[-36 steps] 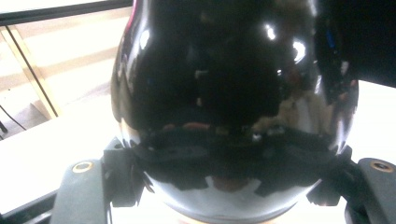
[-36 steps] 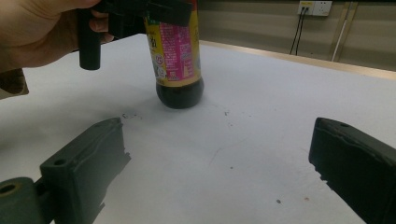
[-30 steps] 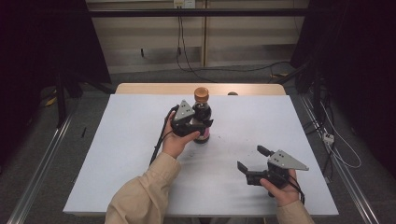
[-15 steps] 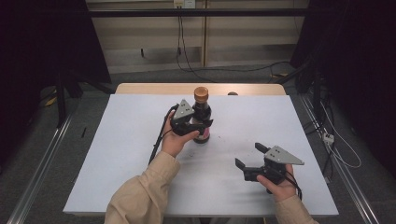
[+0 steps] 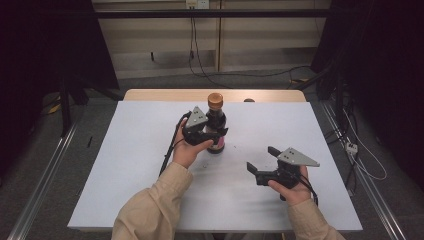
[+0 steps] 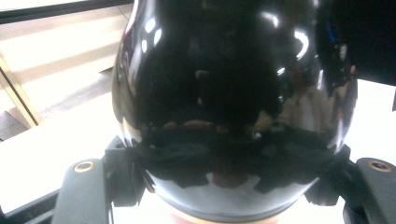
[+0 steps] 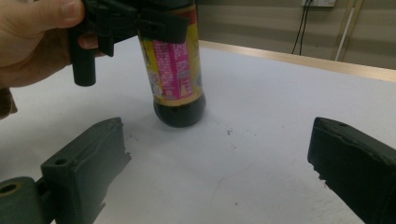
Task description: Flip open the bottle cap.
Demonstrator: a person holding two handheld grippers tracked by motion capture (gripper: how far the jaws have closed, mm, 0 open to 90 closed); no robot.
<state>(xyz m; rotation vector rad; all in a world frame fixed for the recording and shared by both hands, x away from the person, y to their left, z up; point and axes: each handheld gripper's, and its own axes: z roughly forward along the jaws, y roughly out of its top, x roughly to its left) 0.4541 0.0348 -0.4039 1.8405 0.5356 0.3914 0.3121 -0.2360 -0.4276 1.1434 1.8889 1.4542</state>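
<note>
My left claw [image 5: 212,134] is clamped on the dark bottle [image 5: 216,125], which stands upright on the table [image 5: 140,165] at centre frame with its brown cap on. That grip is done. My right claw [image 5: 262,162], wide open and empty, sits lower right, well apart; the cap looks untouched.

White table [image 5: 150,190], wooden far edge. Dark bottle [image 5: 216,125] stands upright on it, centre-far.
</note>
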